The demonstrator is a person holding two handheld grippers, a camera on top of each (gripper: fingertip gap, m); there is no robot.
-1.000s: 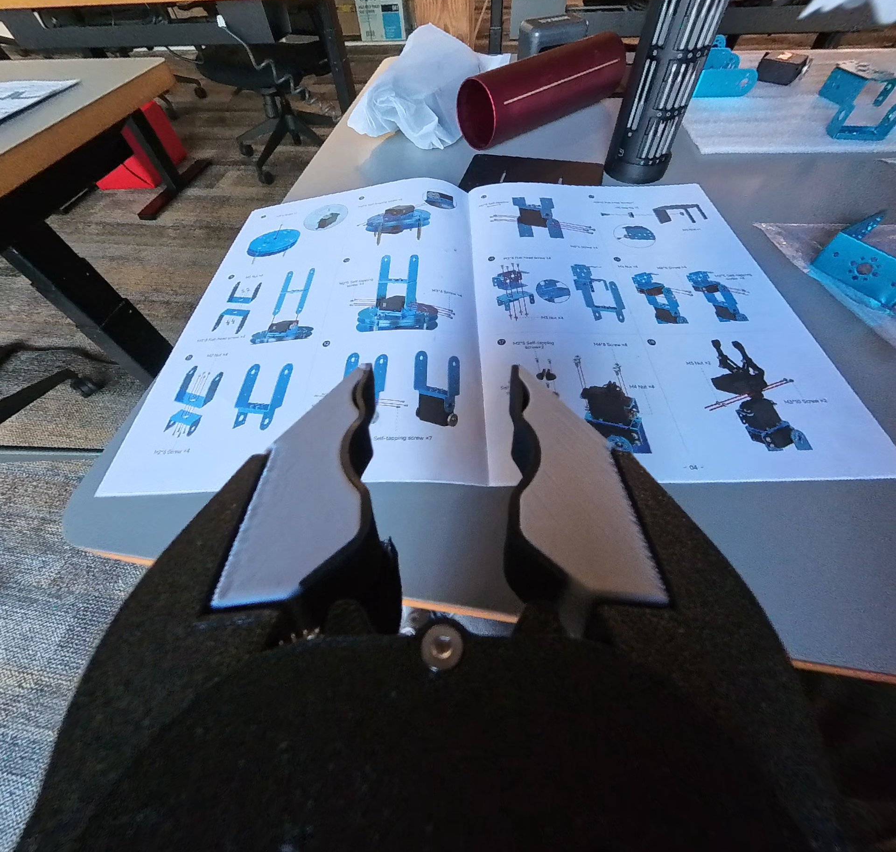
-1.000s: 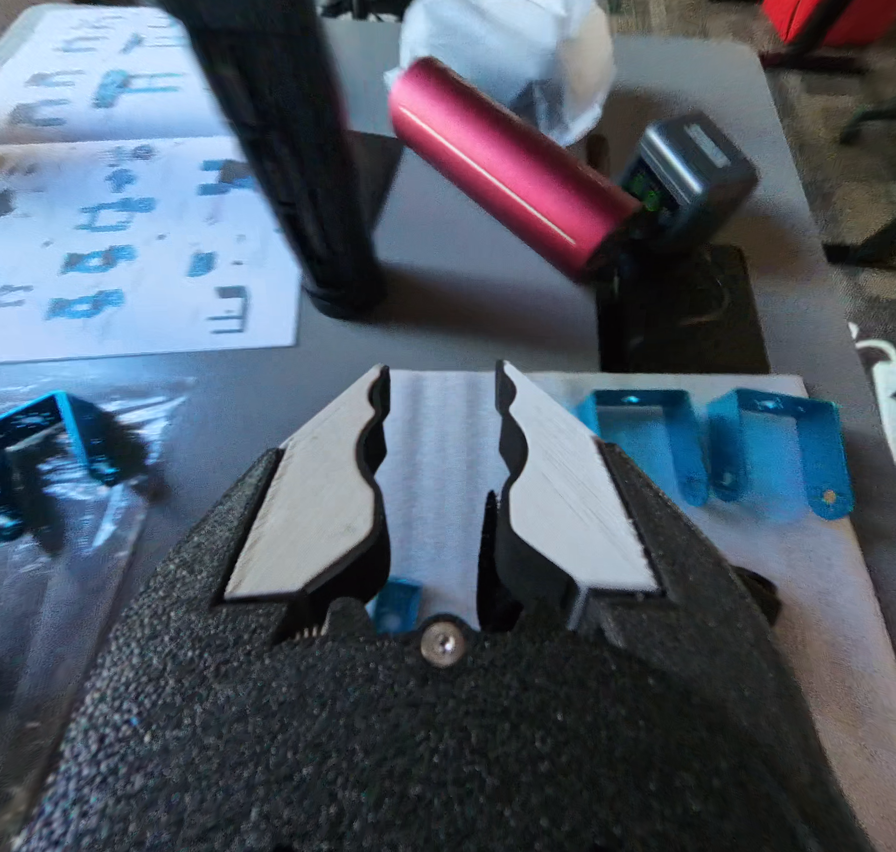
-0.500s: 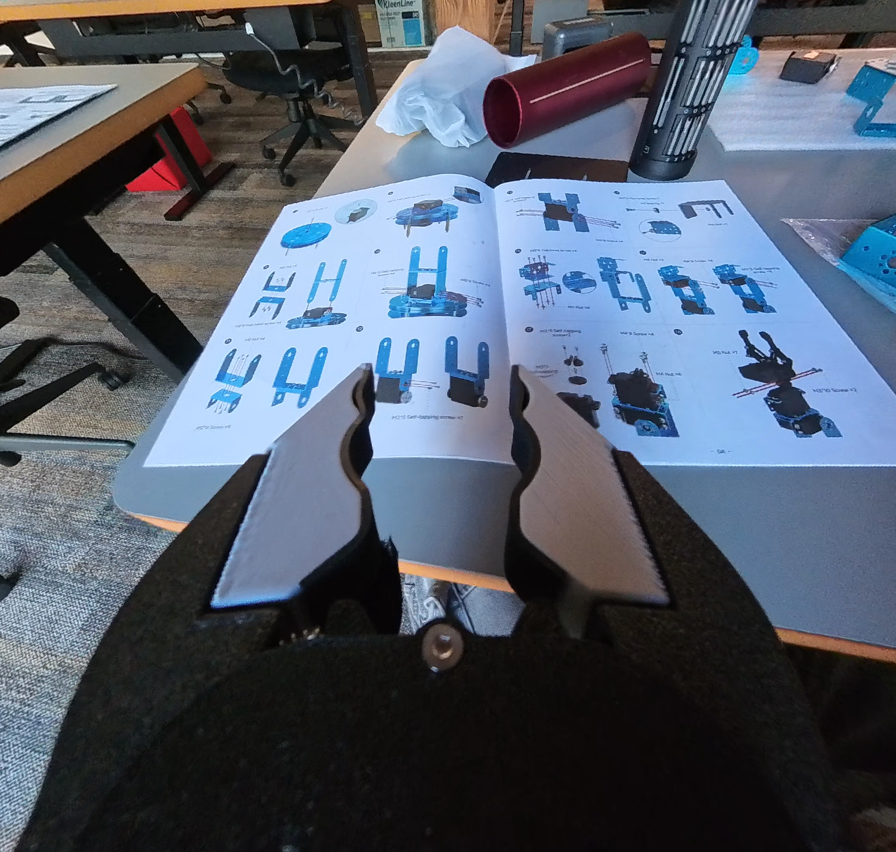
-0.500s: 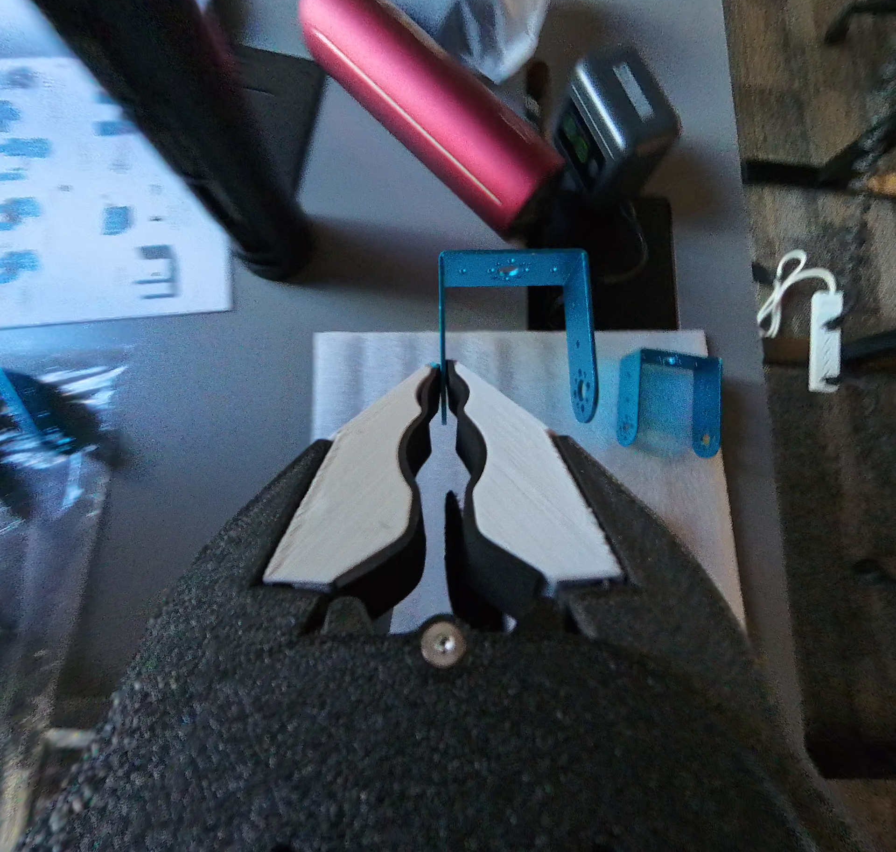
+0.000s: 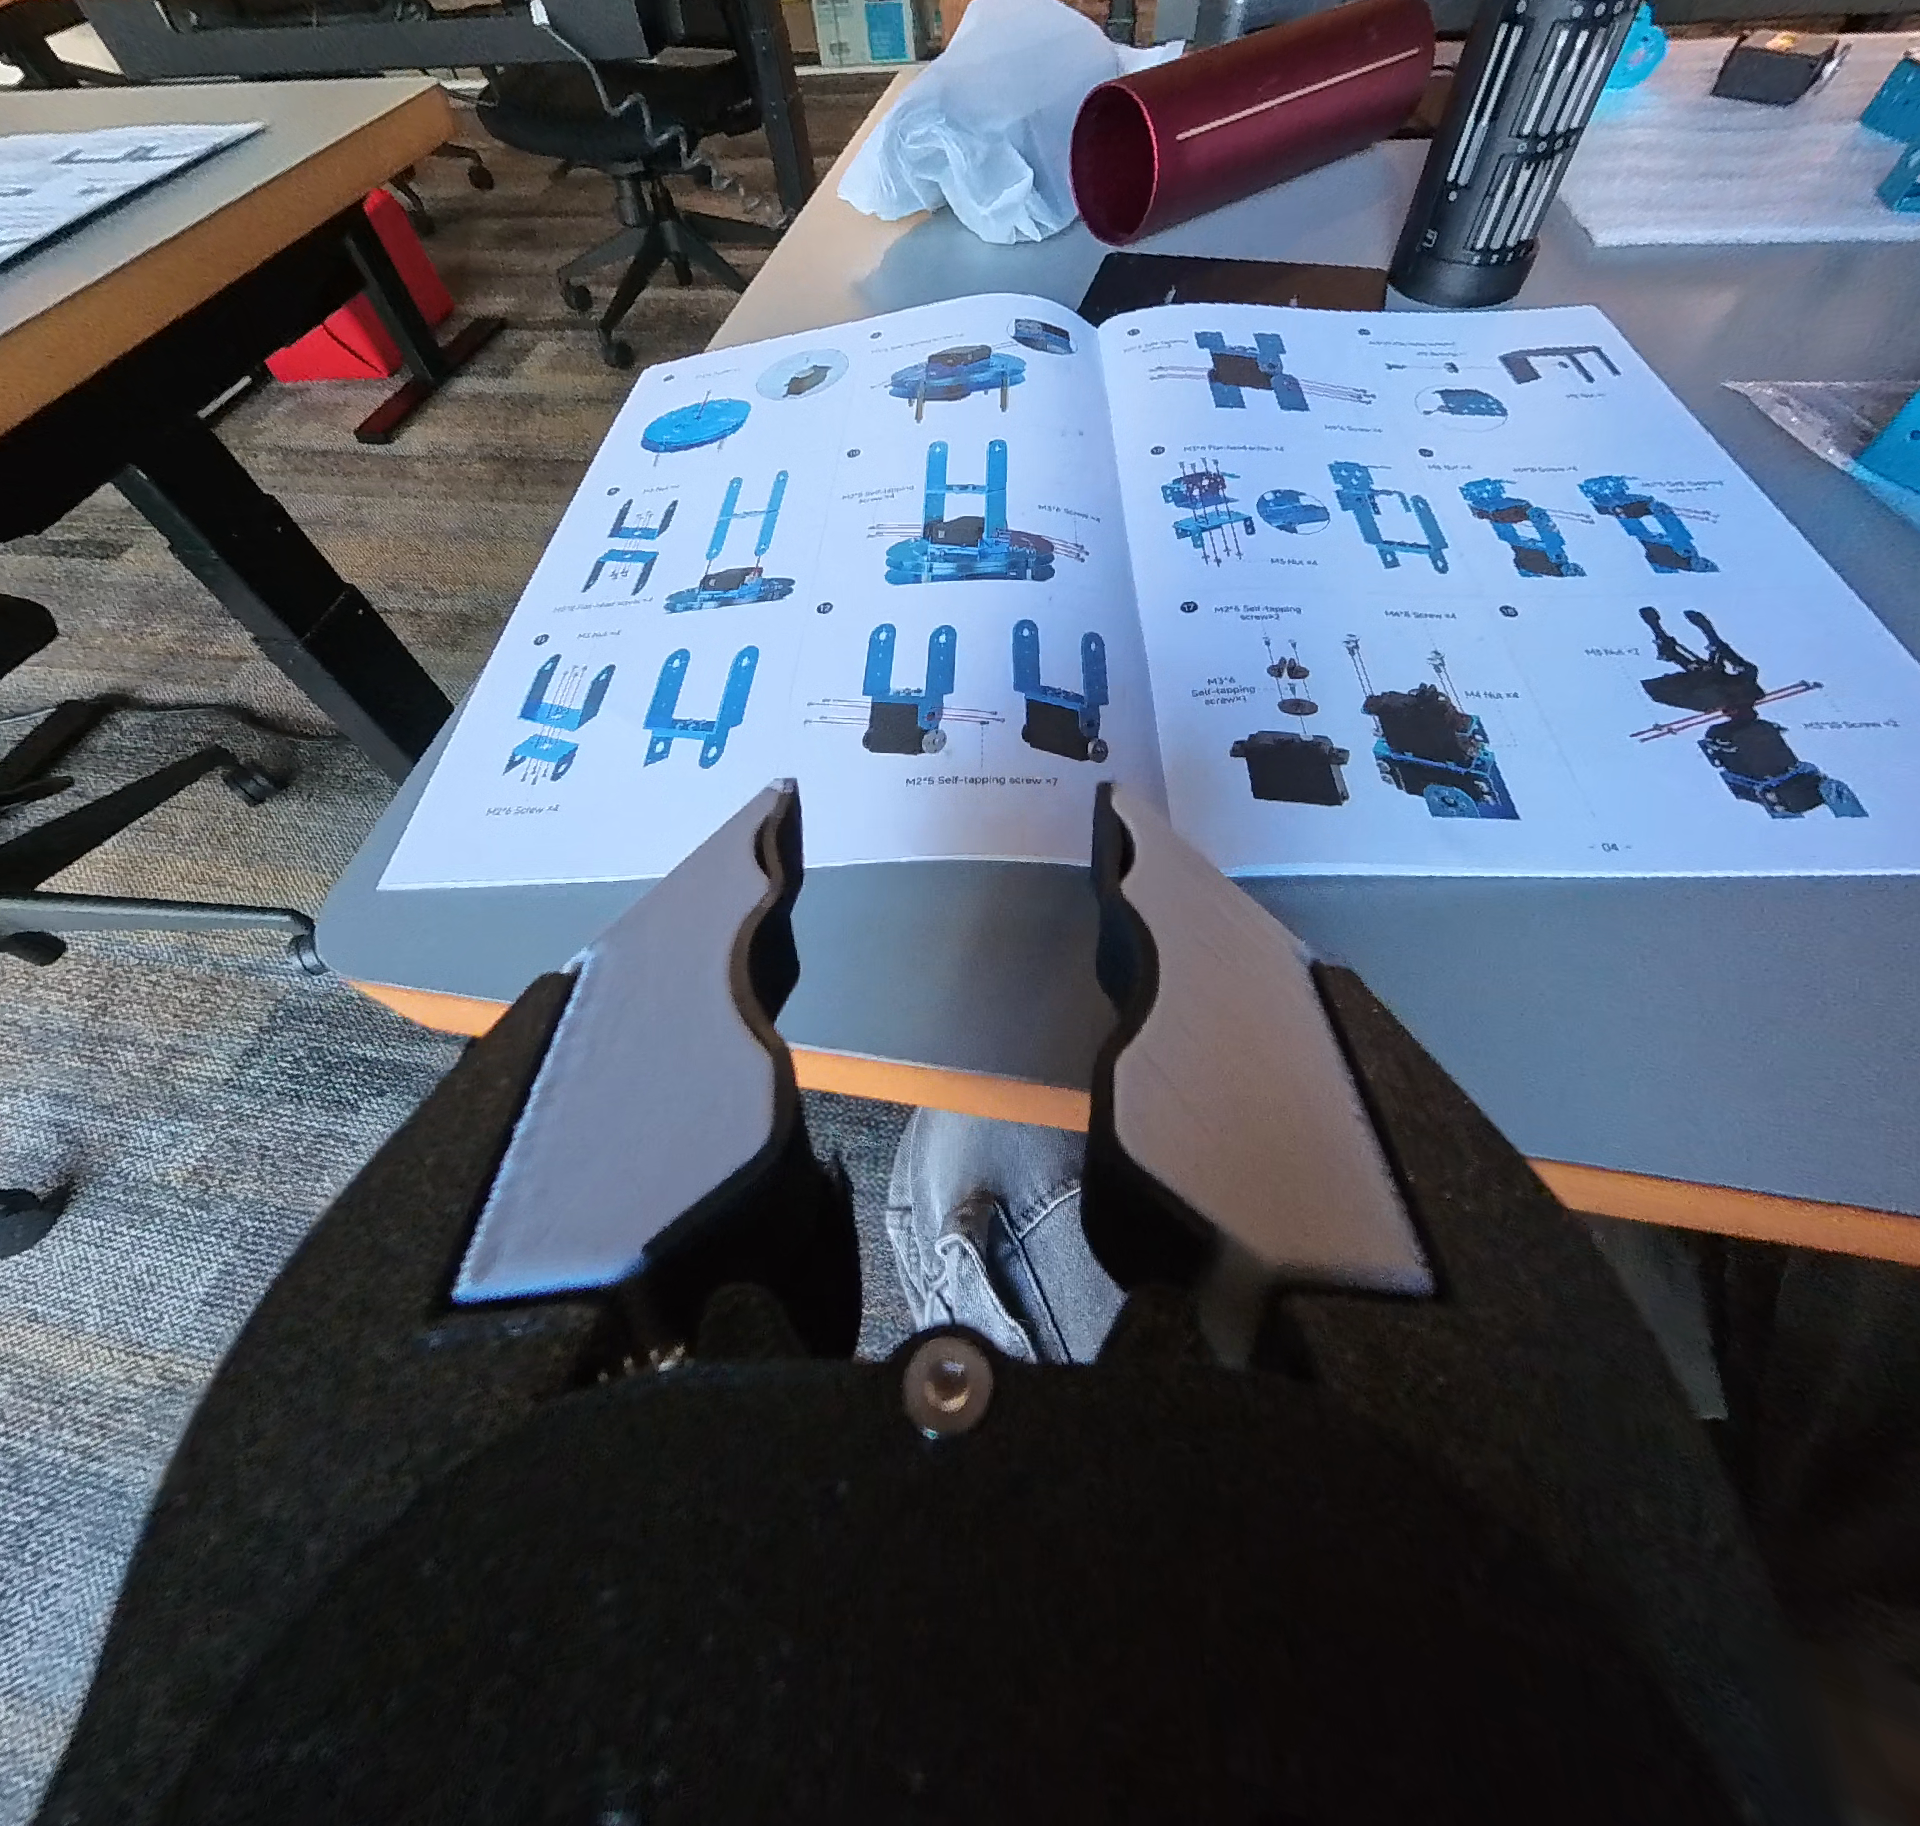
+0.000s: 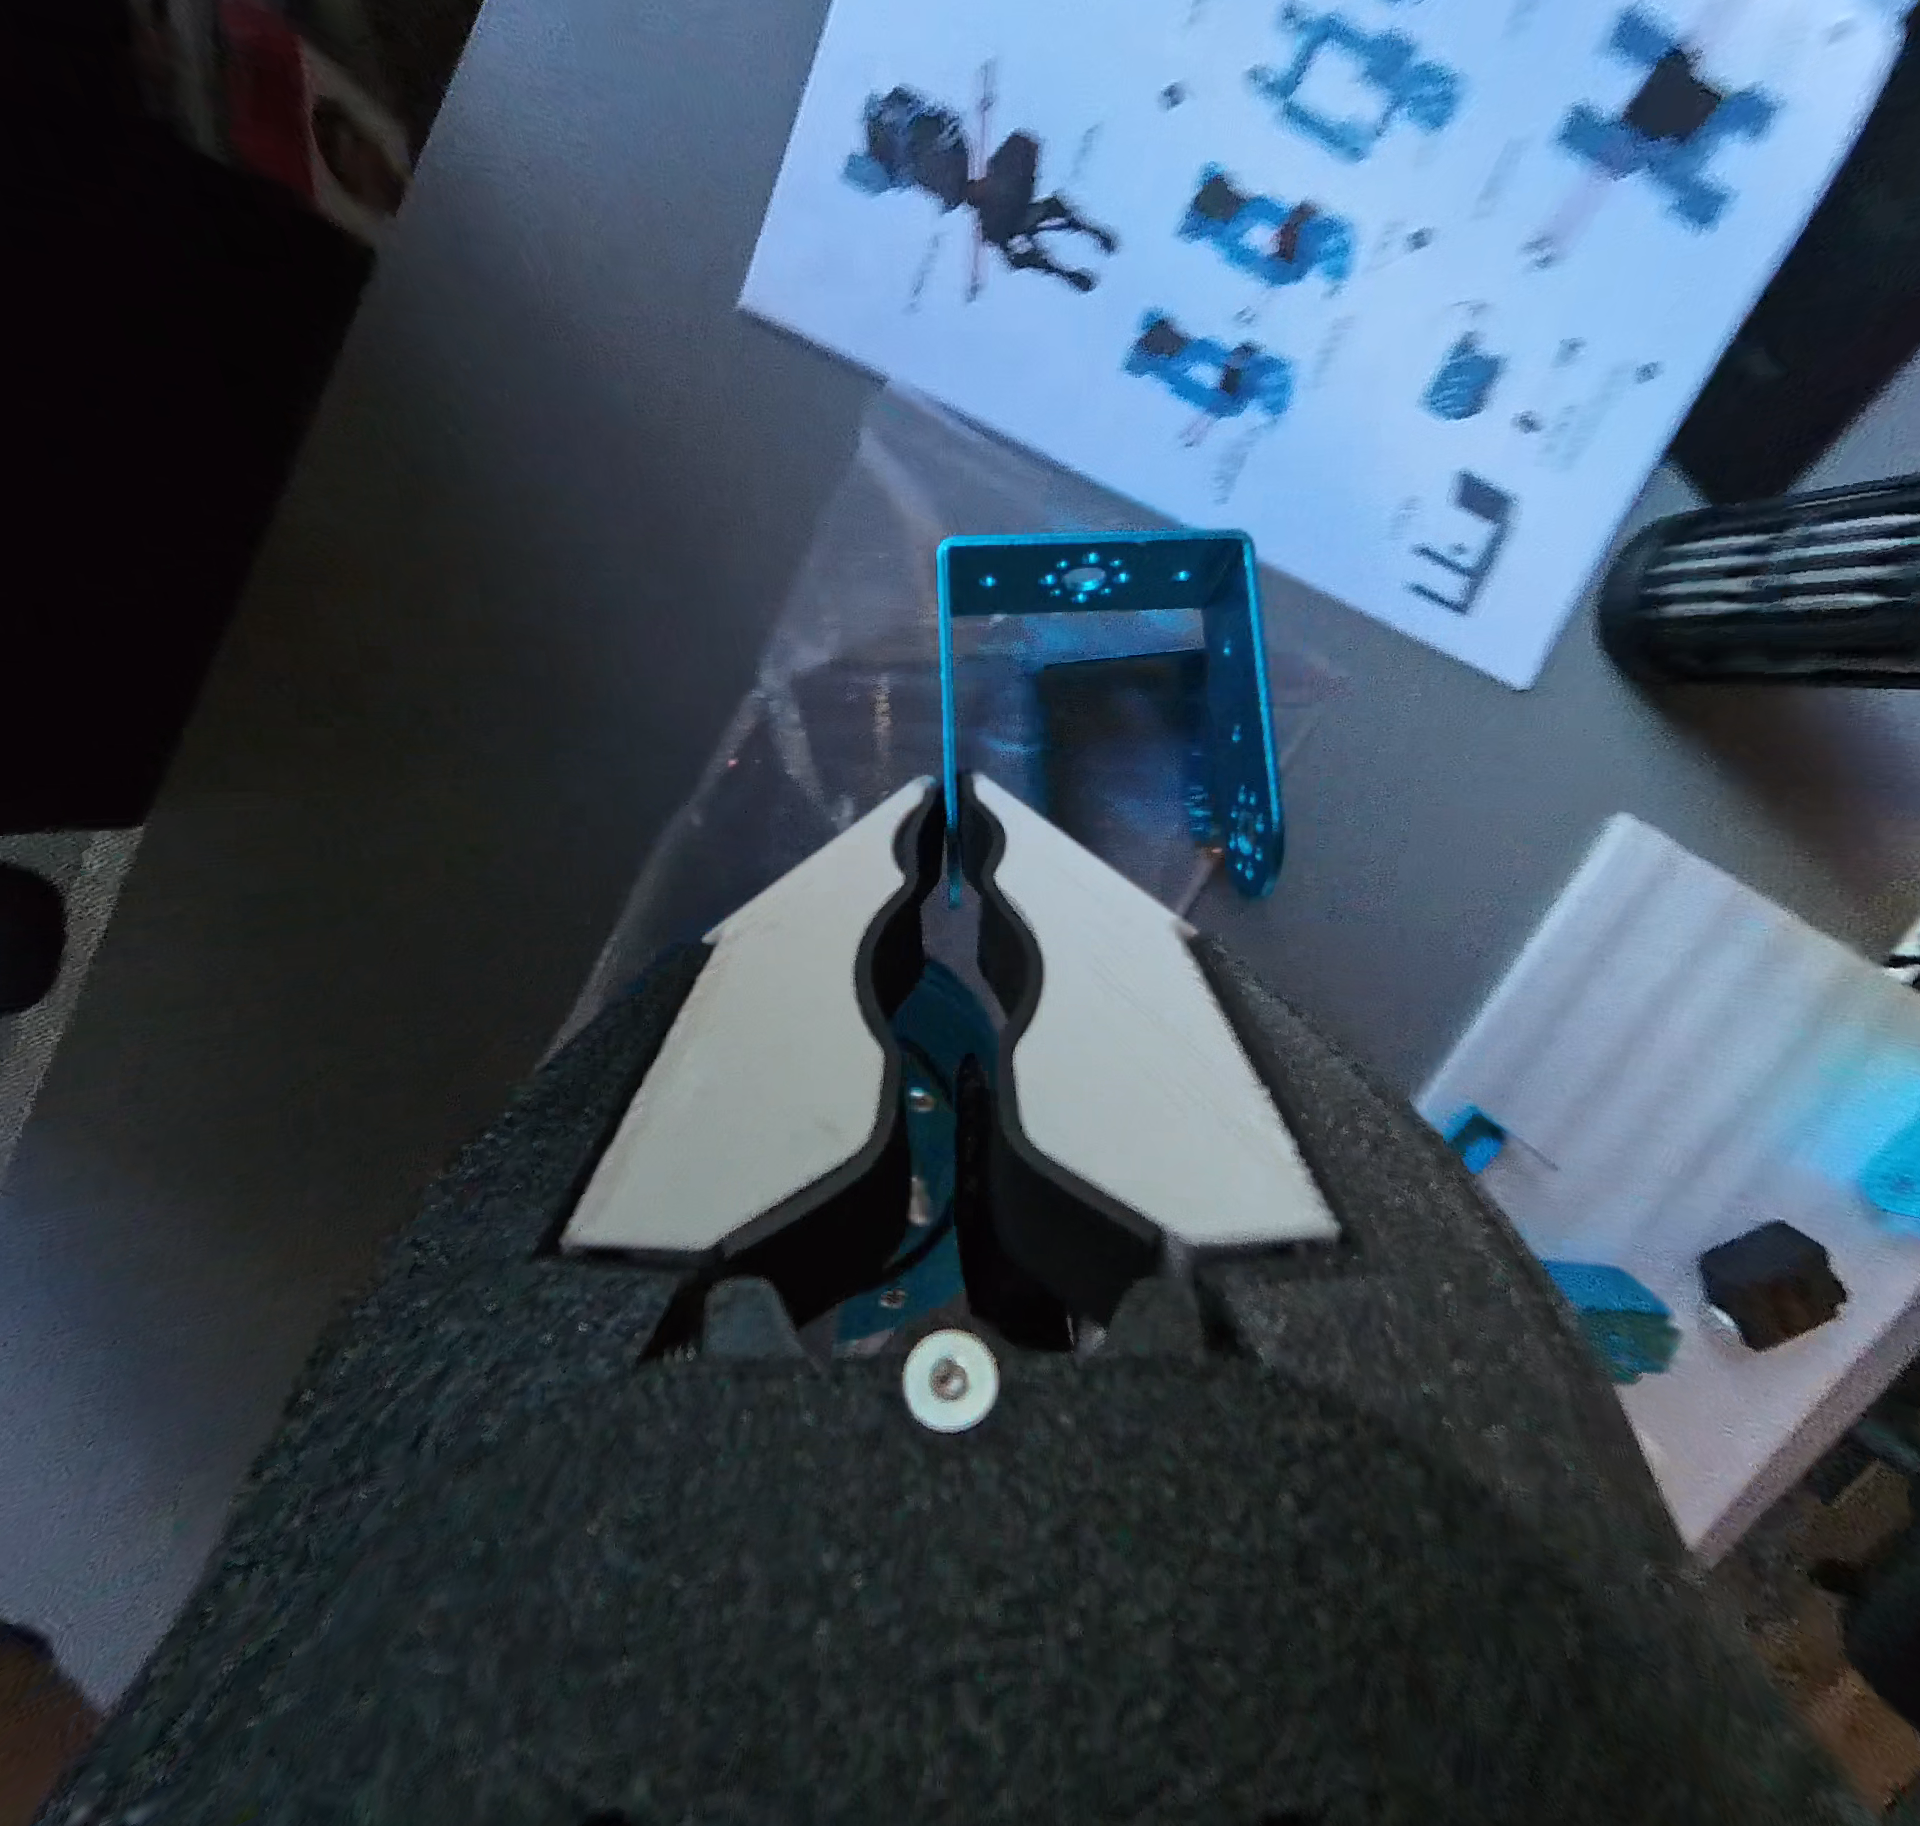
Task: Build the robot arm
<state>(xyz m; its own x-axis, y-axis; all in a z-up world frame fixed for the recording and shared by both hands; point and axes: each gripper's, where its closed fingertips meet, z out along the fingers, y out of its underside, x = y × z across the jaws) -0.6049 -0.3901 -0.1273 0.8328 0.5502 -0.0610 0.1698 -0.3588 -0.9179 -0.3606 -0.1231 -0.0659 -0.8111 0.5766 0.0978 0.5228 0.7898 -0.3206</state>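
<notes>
My right gripper (image 6: pixel 953 800) is shut on one leg of a blue metal U-shaped bracket (image 6: pixel 1091 576) and holds it in the air above a clear plastic bag (image 6: pixel 831 716) on the grey table (image 6: pixel 468 633). The bracket's other leg (image 6: pixel 1247 800) hangs free to the right. My left gripper (image 5: pixel 945 805) is open and empty, at the near edge of the table (image 5: pixel 1039 955), just in front of an open instruction booklet (image 5: pixel 1143 581) with blue part drawings. The booklet also shows in the right wrist view (image 6: pixel 1299 218).
A dark red tube (image 5: pixel 1247 114), white crumpled wrap (image 5: pixel 987 135) and a black slotted cylinder (image 5: pixel 1507 114) stand behind the booklet. A white foam sheet (image 6: pixel 1683 1153) carries blue parts and a small black block (image 6: pixel 1771 1293). Other desks and office chairs (image 5: pixel 623 166) stand to the left. There is about 35 cm between the tips of the two grippers. My right gripper's tips are some 25 cm from the black slotted cylinder (image 5: pixel 1507 114).
My right gripper shut on the blue bracket's leg, lifted it off the white foam sheet and swung it over the plastic bag near the booklet. My left gripper drew back slightly from the table.
</notes>
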